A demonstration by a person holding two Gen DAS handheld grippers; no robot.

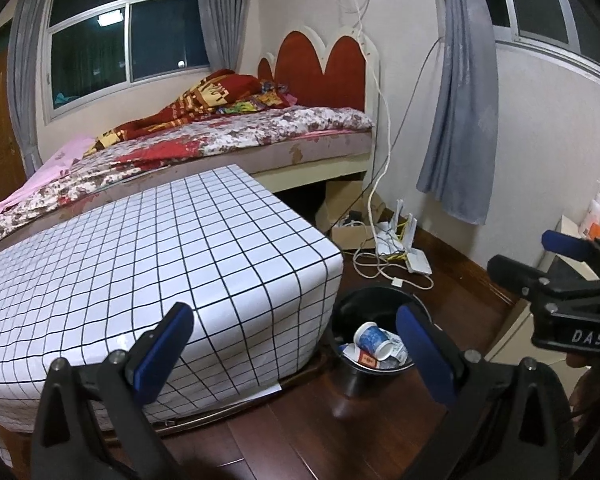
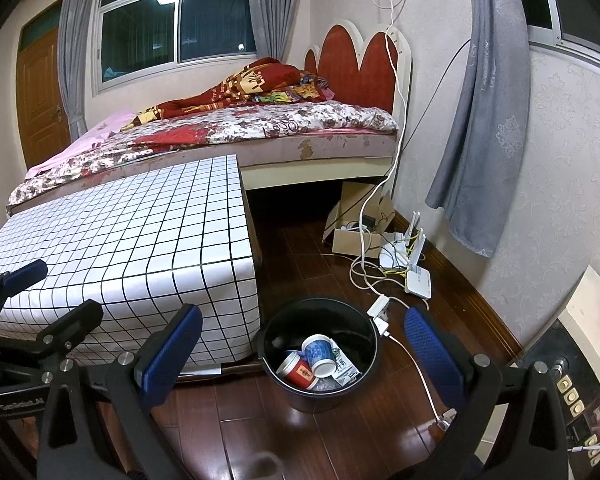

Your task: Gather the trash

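Both tools empty, jaws spread wide: left tool [image 1: 296, 344], right tool [image 2: 304, 344]. Bucket [image 2: 320, 356] on floor just ahead of right tool, holding cups [image 2: 318, 354] and wrappers. Checkered counter [image 2: 140, 232] bare, ahead-left. Step: trash seemingly all deposited. Next: scan floor for leftovers.

Indoor lamplight from overhead, fairly bright and even; the windows [image 1: 128, 32] are dark with a lamp's reflection. The glossy floor [image 2: 340, 432] shows glare. Fisheye bending curves the walls; corners go black. Focus is sharp.
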